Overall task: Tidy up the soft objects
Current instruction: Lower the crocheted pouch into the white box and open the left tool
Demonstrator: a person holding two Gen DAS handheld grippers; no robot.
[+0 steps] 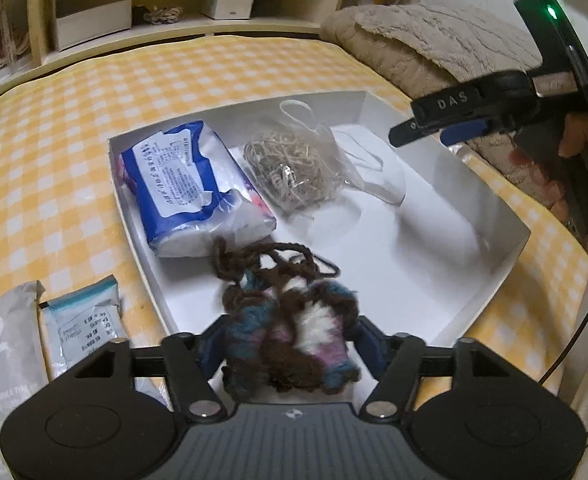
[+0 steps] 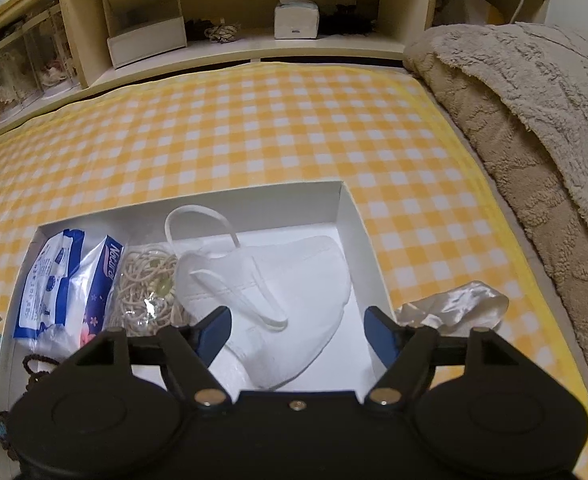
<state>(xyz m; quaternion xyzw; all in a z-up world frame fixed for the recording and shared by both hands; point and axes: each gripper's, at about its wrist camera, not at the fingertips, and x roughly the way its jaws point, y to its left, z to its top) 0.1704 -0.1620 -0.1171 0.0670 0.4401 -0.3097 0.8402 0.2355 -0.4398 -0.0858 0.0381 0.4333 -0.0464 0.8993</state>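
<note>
A white shallow box (image 1: 506, 252) lies on the yellow checked cloth. In it lie a blue-and-white tissue pack (image 1: 189, 188), a clear bag of tan string (image 1: 289, 168) and a white face mask (image 2: 277, 296). My left gripper (image 1: 289, 344) is shut on a brown, teal and pink yarn bundle (image 1: 294, 336) and holds it over the box's near edge. My right gripper (image 2: 298, 334) is open and empty above the mask; it also shows in the left wrist view (image 1: 442, 124). A shiny white cloth (image 2: 454, 308) lies on the checked cloth just right of the box.
Two flat packets (image 1: 45, 336) lie left of the box. A folded beige blanket (image 2: 534, 128) fills the right side. A wooden shelf (image 2: 253, 52) with a tissue box (image 2: 296, 16) and a white carton runs along the back.
</note>
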